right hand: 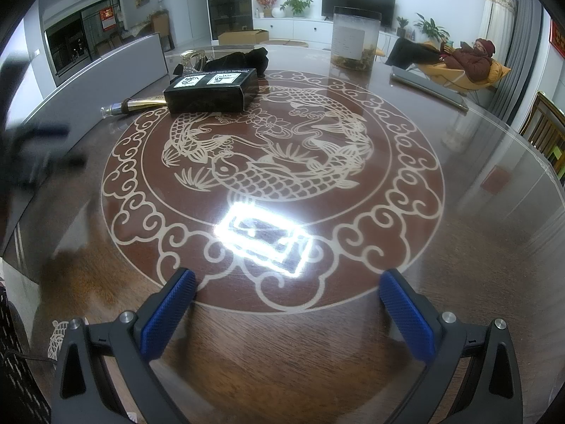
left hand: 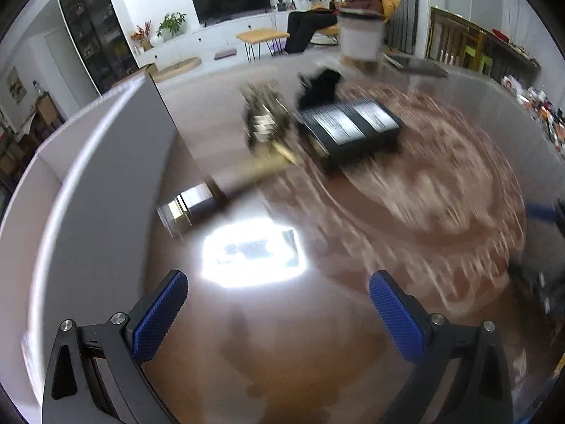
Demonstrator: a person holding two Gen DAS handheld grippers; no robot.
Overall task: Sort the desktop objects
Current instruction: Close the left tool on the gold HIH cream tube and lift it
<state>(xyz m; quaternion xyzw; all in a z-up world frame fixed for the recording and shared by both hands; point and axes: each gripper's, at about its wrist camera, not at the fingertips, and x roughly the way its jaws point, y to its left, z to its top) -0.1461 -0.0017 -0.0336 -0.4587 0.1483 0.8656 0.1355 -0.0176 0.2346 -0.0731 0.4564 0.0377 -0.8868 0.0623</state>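
Note:
A black box (right hand: 213, 89) with white labels lies at the far left of the round brown table (right hand: 459, 247); it also shows in the blurred left wrist view (left hand: 349, 125). A gold tube (right hand: 139, 103) lies beside its left end, and shows in the left wrist view (left hand: 226, 190). A black cloth (right hand: 240, 58) and a clear glass piece (right hand: 190, 60) sit behind the box. My left gripper (left hand: 279, 298) is open and empty above the table. My right gripper (right hand: 287, 293) is open and empty over the near table edge.
A tall clear jar (right hand: 355, 40) with a white label stands at the back. A flat grey slab (right hand: 429, 86) lies at the back right. A grey chair back (right hand: 95, 77) curves along the left edge. A person (right hand: 469, 58) sits in a yellow chair beyond.

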